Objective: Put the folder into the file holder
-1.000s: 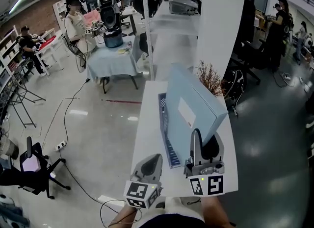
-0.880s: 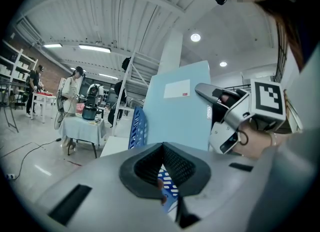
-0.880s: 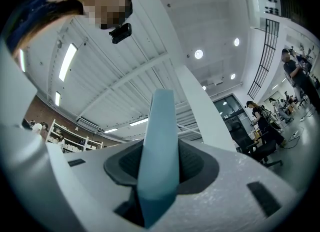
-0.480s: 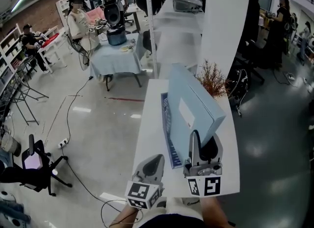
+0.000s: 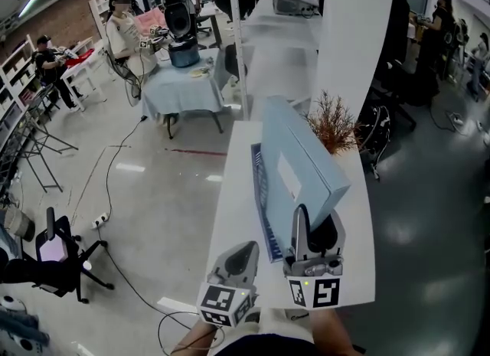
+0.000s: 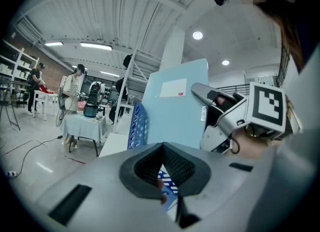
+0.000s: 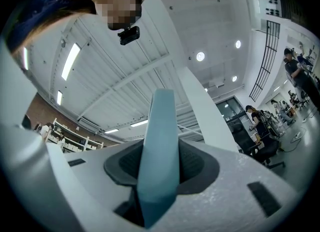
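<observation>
The light blue folder (image 5: 302, 167) is held tilted just right of the blue file holder (image 5: 260, 194), clamped at its lower edge by the right gripper (image 5: 305, 224). Its white label (image 5: 289, 181) cannot be read. The holder is partly covered by the folder. Near the holder's closer end, the left gripper (image 5: 242, 259) is closed, with nothing held.
</observation>
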